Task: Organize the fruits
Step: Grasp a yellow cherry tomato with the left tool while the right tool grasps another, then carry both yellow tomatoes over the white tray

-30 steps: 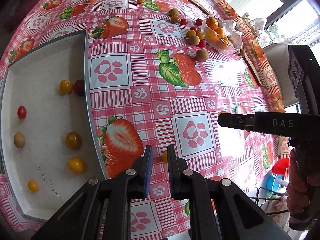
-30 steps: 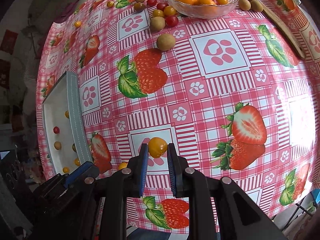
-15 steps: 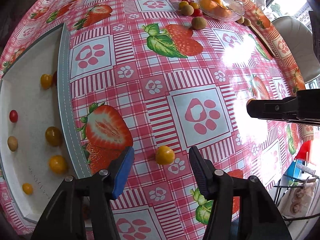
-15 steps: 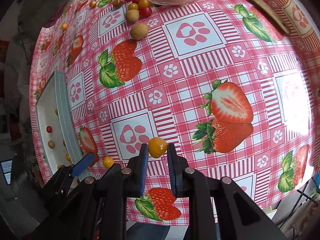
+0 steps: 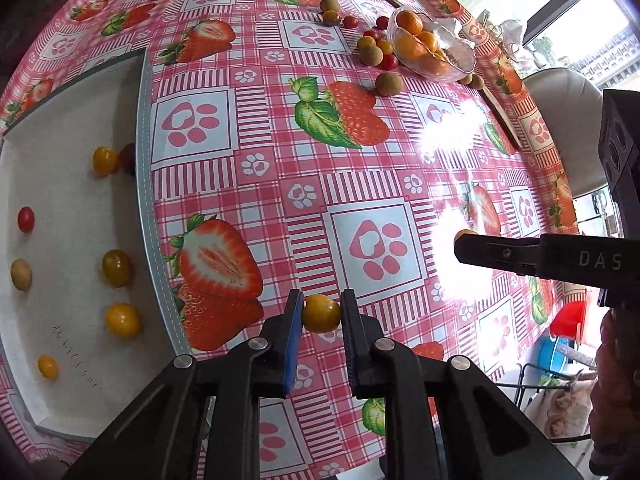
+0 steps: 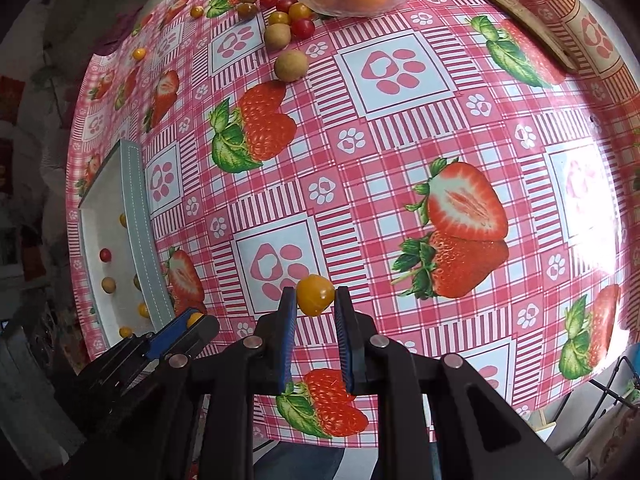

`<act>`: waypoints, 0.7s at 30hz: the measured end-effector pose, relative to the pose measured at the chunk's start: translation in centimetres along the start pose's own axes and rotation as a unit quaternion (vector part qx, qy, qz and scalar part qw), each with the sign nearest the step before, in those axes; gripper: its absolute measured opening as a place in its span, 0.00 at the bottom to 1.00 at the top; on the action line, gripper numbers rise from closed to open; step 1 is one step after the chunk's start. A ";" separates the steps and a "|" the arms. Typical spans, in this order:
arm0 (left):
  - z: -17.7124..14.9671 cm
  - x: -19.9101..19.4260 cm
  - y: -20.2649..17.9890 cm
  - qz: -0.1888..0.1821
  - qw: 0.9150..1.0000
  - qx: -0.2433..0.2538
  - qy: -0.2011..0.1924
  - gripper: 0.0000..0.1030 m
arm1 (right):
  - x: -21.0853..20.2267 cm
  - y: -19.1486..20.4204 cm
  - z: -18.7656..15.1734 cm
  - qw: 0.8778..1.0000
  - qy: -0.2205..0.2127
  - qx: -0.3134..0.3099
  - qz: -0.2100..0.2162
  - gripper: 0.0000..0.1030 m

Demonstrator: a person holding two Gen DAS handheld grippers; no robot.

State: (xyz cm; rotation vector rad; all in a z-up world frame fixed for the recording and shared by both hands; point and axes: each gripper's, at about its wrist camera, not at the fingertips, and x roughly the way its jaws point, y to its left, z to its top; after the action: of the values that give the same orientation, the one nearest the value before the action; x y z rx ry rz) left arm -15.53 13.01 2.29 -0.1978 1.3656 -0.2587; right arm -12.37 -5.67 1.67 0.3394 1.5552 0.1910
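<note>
You see a glossy plastic tablecloth (image 5: pixel 280 160), a clear glass bowl (image 5: pixel 460 54), a matt white tray (image 5: pixel 72 152), and smooth, shiny tomatoes (image 5: pixel 120 319).

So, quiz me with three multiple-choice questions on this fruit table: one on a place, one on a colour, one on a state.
1. The white tray lies:
A. at the table's left side
B. in the table's middle
C. off the table

2. The fruit in the glass bowl is:
A. green
B. orange
C. purple

3. The right gripper is:
A. wide open
B. shut on a yellow tomato
C. shut on a spoon

Key: A, both views show it at the left edge; B, orange fruit fills it; B, the jaws press the tomato's sides.
</note>
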 end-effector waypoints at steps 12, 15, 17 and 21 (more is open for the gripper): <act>0.3 -2.9 0.9 0.010 1.000 -0.006 -0.025 0.19 | -1.2 2.1 -0.7 1.000 -0.011 -0.020 -0.002 0.20; 0.3 -3.6 1.3 0.011 0.999 -0.005 -0.030 0.20 | -1.4 2.7 -0.7 1.000 -0.013 -0.026 -0.003 0.20; 0.4 -3.8 1.4 0.011 0.999 -0.007 -0.033 0.20 | -1.5 3.2 -0.8 1.000 -0.014 -0.027 -0.003 0.20; 0.4 -4.5 2.3 0.012 0.999 -0.012 -0.039 0.20 | -1.6 4.4 -0.8 0.999 -0.017 -0.035 -0.003 0.20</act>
State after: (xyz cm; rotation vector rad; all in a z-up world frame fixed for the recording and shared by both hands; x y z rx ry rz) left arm -15.84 16.50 5.92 -0.2093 1.2944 -0.2117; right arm -12.74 -2.01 4.63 0.2821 1.5130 0.2330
